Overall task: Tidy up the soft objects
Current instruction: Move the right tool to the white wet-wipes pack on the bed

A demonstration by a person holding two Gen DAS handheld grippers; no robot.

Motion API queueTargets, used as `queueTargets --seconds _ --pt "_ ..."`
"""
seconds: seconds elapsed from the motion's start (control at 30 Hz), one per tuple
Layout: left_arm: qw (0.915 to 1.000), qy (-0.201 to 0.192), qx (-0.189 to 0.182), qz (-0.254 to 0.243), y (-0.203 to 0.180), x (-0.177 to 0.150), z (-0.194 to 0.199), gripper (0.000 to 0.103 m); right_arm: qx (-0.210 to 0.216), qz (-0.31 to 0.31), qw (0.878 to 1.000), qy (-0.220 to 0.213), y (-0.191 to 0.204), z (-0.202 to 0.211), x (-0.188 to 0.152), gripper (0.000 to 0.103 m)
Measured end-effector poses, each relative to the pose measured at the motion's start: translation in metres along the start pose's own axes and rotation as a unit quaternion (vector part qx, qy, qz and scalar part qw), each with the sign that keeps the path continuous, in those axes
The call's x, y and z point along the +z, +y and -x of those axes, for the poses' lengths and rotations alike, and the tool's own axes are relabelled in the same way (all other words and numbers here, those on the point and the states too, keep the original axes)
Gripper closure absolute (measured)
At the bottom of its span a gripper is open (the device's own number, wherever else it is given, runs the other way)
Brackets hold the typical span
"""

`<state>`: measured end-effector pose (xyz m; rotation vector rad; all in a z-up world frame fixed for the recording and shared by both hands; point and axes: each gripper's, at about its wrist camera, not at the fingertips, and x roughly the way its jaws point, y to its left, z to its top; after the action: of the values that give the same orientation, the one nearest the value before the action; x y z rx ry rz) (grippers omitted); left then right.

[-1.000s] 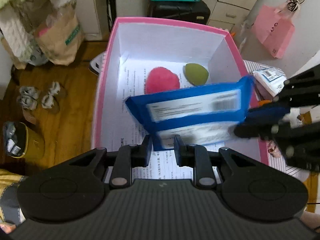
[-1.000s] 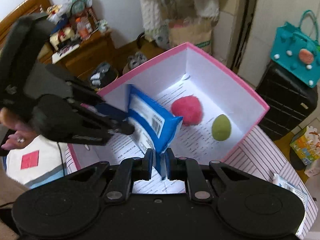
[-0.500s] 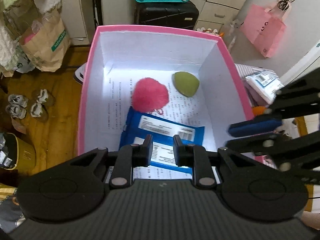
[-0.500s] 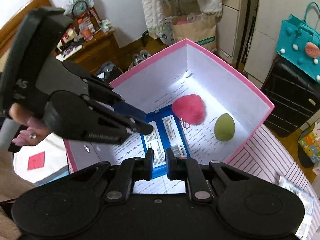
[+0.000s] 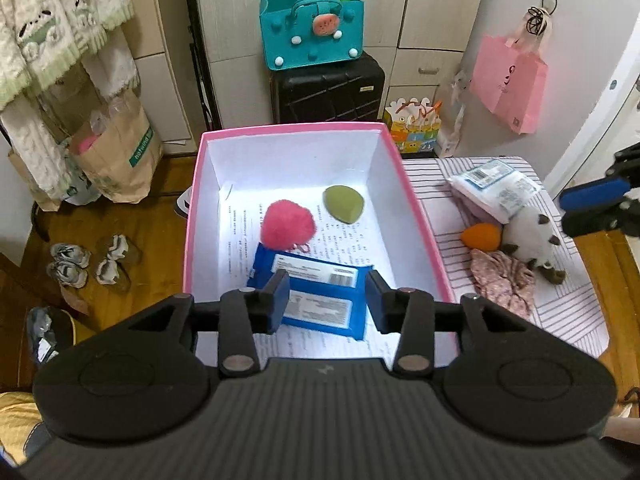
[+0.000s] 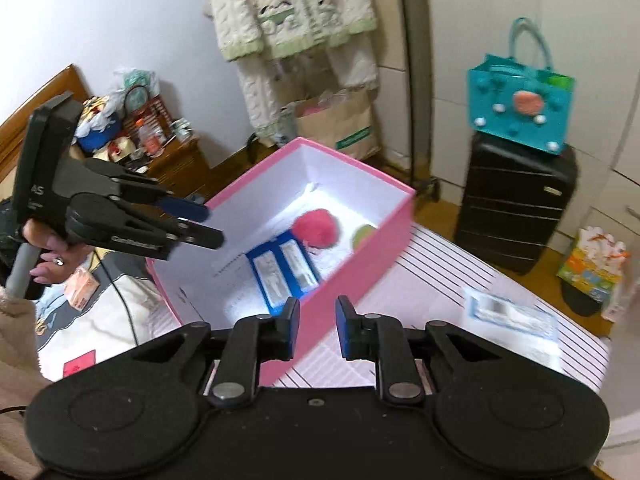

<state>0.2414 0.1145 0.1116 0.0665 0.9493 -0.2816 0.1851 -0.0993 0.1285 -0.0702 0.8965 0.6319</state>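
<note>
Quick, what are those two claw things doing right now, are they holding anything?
Left gripper: fingers just opened, empty; the blue packet lies in the pink box below.
Right gripper: fingers just opened, holding nothing.

Your blue packet [image 5: 316, 294], gripped at both ends a second ago, now lies flat low in the pink box [image 5: 192, 216]. Both your left gripper [image 5: 327, 299] and right gripper [image 6: 317, 327] have just been opening, nothing between them, and pulled back.
</note>
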Motion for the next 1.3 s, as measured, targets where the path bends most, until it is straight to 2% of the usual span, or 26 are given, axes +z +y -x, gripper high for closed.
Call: queueTargets --seconds 0.13,0.33,0.67,0.87,0.97,1.13,1.17,1.23,1.3 --pt "1.0000 0.004 -0.002 -0.002 -0.025 -0.006 0.015 0.062 -0.018 0.004 1.000 -0.020 -0.004 0.029 -0.025 0.076" --pt "0.9996 -0.011 -0.011 -0.022 -0.072 -0.013 0.030 0.058 -0.033 0.019 0.998 -0.057 -0.009 0.059 -0.054 0.068" --pt "0.9961 -0.053 -0.056 -0.043 -0.146 -0.001 0.031 0.049 -0.049 0.015 0.994 -0.094 -0.042 0.081 -0.077 0.056" --pt "0.9939 -0.068 -0.076 -0.040 -0.180 0.012 0.010 0.045 -0.056 0.024 0.993 -0.103 -0.064 0.077 -0.081 0.048" --pt "0.9923 -0.090 -0.080 -0.030 -0.190 0.017 -0.006 0.038 -0.056 0.021 0.992 -0.115 -0.079 0.067 -0.085 0.040" --pt "0.9921 -0.092 -0.086 -0.002 -0.197 0.021 -0.047 0.031 -0.057 0.005 0.990 -0.127 -0.107 0.037 -0.093 0.037" --pt "0.9924 -0.091 -0.082 0.002 -0.199 0.022 -0.057 0.030 -0.058 0.005 0.990 -0.130 -0.111 0.031 -0.095 0.036" --pt "0.9936 -0.097 -0.056 -0.010 -0.207 0.027 -0.075 0.020 -0.059 0.003 0.990 -0.131 -0.122 0.017 -0.098 0.035" --pt "0.9943 -0.098 -0.040 -0.017 -0.211 0.034 -0.095 0.017 -0.062 -0.004 0.990 -0.125 -0.132 0.004 -0.098 0.034"
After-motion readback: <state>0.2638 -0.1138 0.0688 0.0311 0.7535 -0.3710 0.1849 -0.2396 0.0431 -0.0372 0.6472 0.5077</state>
